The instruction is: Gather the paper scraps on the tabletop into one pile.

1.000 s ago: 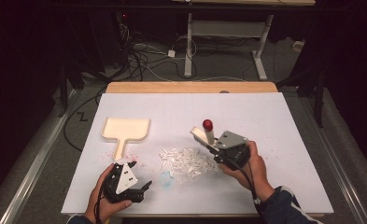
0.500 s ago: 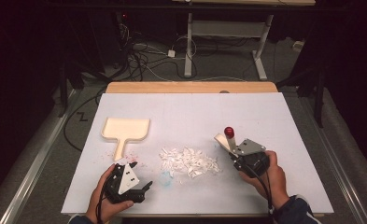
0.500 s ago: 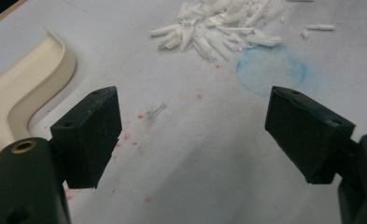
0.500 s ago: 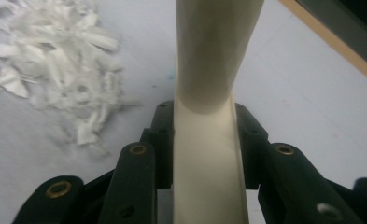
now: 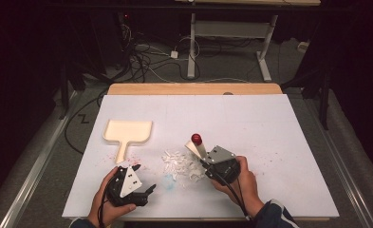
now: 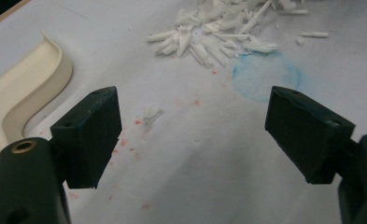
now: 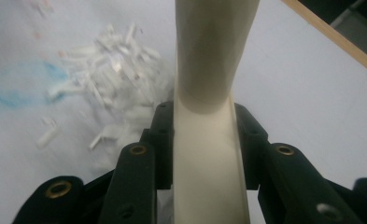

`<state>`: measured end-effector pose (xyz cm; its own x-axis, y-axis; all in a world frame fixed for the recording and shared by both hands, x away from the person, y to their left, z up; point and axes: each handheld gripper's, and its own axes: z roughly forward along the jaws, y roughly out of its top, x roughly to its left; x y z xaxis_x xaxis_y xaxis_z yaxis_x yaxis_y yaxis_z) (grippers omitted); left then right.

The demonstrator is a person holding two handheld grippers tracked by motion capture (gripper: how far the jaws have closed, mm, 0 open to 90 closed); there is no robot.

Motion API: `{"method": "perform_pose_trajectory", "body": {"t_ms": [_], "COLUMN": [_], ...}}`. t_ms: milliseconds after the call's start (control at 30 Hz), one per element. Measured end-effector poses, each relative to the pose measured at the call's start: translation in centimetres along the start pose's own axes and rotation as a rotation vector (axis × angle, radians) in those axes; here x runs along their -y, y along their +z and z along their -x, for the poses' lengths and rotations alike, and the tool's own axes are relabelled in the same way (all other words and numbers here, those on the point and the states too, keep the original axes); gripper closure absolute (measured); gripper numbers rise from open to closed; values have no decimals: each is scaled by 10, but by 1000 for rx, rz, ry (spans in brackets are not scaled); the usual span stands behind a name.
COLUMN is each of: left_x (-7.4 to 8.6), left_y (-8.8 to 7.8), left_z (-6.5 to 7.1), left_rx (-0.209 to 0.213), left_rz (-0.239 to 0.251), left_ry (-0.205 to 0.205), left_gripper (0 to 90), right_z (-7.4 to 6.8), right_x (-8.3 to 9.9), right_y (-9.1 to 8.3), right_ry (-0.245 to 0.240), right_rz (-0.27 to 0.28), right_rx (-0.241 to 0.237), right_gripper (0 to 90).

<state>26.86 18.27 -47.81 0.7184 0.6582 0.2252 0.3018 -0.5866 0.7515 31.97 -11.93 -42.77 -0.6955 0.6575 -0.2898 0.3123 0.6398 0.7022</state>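
Your right gripper point(image 5: 204, 159), jaws clamped on the cream plastic brush with a red knob point(image 5: 195, 144), swings back into the pile of white paper shreds point(image 5: 180, 165), sweeping toward the cream plastic dustpan point(image 5: 126, 133), while your left gripper point(image 5: 144, 178) waits open-jawed on the white tabletop point(image 5: 269, 128).

My left gripper point(image 5: 144, 178) rested low near the table's front edge in my left hand point(image 5: 109, 199), its jaws spread wide with nothing between them. My right gripper point(image 5: 204, 159), gripped in my right hand point(image 5: 238, 178), had its jaws clamped tight, angled up and away from me.
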Motion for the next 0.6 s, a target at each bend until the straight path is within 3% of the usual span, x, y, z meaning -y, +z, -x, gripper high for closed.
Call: {"method": "perform_pose_trajectory", "body": {"t_ms": [67,167,233,433,533,600], "left_x": [0,0,0,2,2,4], "left_y": [0,-1,-1,-3,-8,-11], "left_z": [0,0,1,-2,-5,-8], "left_rx": [-1,0,1,-14,-32,-46], "left_rz": [1,0,-2,-4,5,21], "left_ry": [-5,-2,0,-5,-12,-33], "left_gripper": [179,179,179,178,177,175], "right_z": [-1,1,7,29,37,36], "right_x": [-7,-15,-17,-17,-12,-9], "right_y": [4,9,7,-15,-27,-34], "right_ry": [29,33,57,85,112,98], "right_rz": [17,41,57,121,159,180], "right_rx": [-17,10,3,-11,-89,-160], "right_gripper": [680,680,680,680,680,680]}}
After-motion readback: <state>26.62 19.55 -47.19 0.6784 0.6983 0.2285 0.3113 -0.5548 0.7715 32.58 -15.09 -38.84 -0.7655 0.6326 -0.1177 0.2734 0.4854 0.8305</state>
